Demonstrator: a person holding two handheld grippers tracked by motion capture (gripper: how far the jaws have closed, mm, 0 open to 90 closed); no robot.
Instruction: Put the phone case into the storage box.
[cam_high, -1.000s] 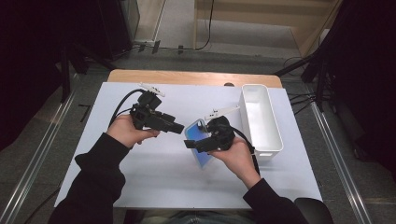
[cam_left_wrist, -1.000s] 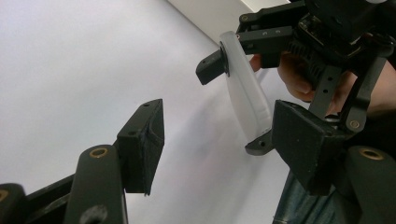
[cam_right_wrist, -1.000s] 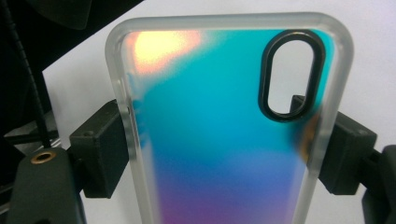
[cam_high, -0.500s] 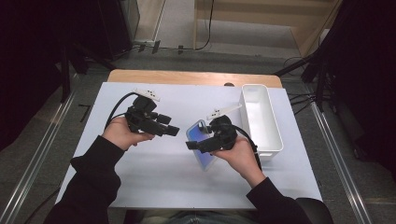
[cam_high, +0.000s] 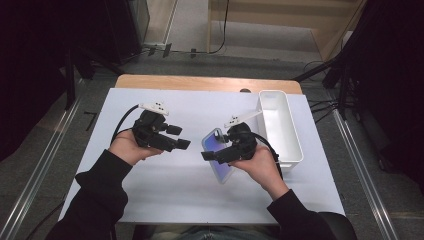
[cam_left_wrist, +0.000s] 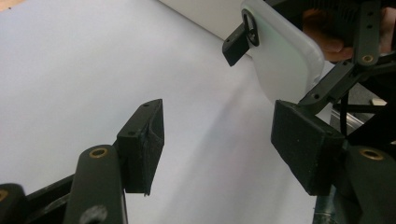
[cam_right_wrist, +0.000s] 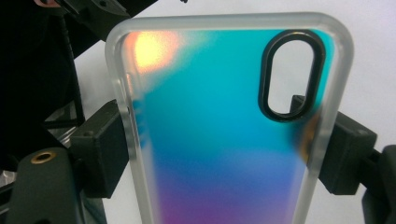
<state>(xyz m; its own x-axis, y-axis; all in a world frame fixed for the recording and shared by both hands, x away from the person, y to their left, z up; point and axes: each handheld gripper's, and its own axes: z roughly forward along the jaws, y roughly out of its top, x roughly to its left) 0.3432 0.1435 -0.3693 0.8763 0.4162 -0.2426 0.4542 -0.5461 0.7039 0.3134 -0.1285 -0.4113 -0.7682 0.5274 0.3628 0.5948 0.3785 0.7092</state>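
Observation:
A translucent phone case (cam_right_wrist: 224, 130) with a blue-to-purple iridescent back and a black-rimmed camera cutout stands on edge above the white table. My right gripper (cam_high: 214, 153) is shut on it, with one pad on each long side (cam_right_wrist: 100, 149). In the high view the case (cam_high: 220, 160) tilts up from the gripper toward the left. My left gripper (cam_high: 179, 138) is held a little to the left of the case, pointing at it, open with nothing between its pads (cam_left_wrist: 144, 140). From the left gripper view the case (cam_left_wrist: 285, 60) hangs ahead at the upper right, apart from the jaws.
A white rectangular bin (cam_high: 295, 145) stands at the right of the table, close behind my right hand. White sheet (cam_high: 200, 200) covers the tabletop, and a wooden edge (cam_high: 200, 82) runs along the far side. Cables trail from both grippers.

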